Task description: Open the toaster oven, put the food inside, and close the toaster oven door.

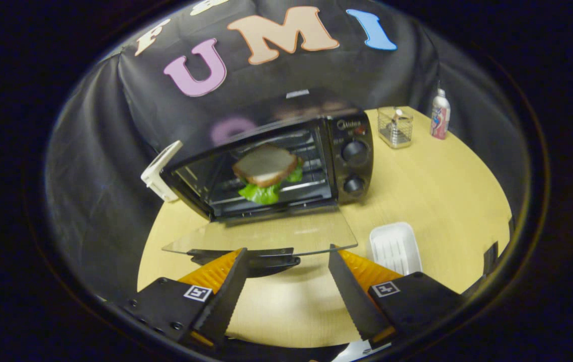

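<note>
Your gripper is released, its 2 fingers spread wide and holding nothing. The door handle lies in the gap between the fingertips, nearer the left one, and neither finger seems to touch it.

The oven stands on the table just beyond the fingers, with its glass door folded down flat toward you. The sandwich is already inside, resting on the rack: a slice of bread on top with green lettuce showing at its front and right edges. 2 knobs sit one above the other on the oven's right panel.

A white tray lies on the table just beyond your right finger. Well behind it, past the oven's right side, you have a clear holder and, to its right, a bottle. A white plug-like object sits against the oven's left side.
</note>
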`<state>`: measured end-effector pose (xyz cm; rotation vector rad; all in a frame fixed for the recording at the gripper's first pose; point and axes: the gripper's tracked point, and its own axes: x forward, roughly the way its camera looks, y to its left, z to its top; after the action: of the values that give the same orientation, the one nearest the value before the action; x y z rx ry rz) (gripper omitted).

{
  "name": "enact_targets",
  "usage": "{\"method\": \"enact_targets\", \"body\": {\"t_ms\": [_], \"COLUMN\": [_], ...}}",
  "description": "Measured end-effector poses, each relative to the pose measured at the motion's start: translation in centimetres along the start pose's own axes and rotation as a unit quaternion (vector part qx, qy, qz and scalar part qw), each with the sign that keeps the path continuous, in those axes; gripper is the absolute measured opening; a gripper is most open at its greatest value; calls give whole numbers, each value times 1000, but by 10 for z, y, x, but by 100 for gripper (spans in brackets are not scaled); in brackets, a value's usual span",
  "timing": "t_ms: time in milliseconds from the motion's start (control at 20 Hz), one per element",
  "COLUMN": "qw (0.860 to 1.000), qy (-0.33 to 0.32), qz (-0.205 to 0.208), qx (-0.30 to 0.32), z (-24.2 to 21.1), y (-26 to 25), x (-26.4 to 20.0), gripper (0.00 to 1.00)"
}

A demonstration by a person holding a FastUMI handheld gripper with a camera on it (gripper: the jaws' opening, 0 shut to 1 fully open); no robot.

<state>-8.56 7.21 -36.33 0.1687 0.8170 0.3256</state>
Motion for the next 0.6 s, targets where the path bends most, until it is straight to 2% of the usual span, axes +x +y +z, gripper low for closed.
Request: {"method": "enact_targets", "body": {"t_ms": [600], "qw": [995], "qy": [-87], "qz": [18], "qx": [41], "z": [81], "y": [15], "x": [27], "gripper": [100]}}
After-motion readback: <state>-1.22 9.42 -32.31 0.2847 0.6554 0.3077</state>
